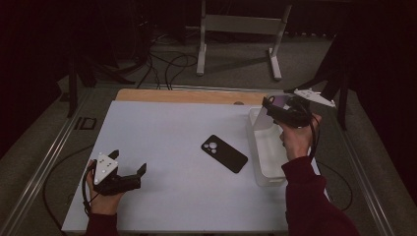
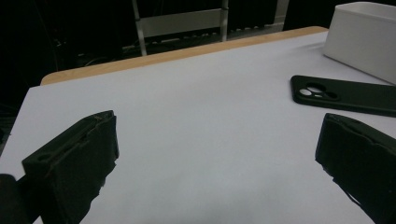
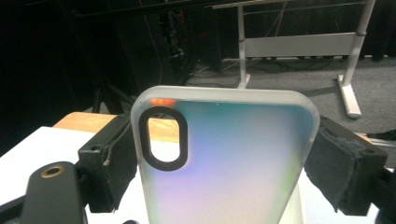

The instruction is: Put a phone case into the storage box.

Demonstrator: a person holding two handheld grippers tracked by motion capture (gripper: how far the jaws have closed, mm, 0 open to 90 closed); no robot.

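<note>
Right gripper (image 1: 275,105) clamped on translucent phone case (image 3: 224,158) above white bin (image 1: 255,147) (black case (image 1: 224,153) beside it).

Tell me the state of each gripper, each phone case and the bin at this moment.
Right gripper: shut on the translucent phone case, held above the white bin.
Left gripper: open, holds nothing.
Black phone case: flat on the table, camera cutouts up, untouched.
White bin: upright, open top; contents not clear.
</note>
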